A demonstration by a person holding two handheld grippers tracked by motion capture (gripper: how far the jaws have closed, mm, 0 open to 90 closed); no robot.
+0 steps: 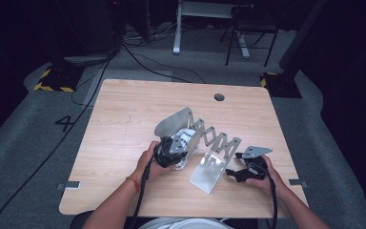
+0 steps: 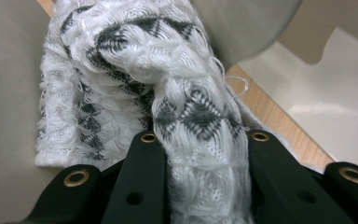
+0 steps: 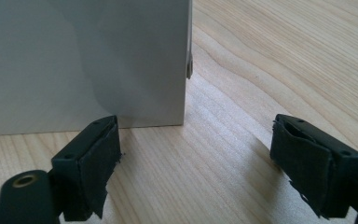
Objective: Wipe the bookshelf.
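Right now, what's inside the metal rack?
A white-and-grey knitted cloth sits between the rack's end plates, pinched by the left gripper. Whatever lies under the cloth is covered. The right gripper waits open beside the rack.

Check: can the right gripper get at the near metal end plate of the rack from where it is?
Probably yes. The right gripper is open, jaws spread low over the table, and the metal end plate stands just ahead of its left jaw with bare wood between. It would need a slight shift to straddle the plate edge.
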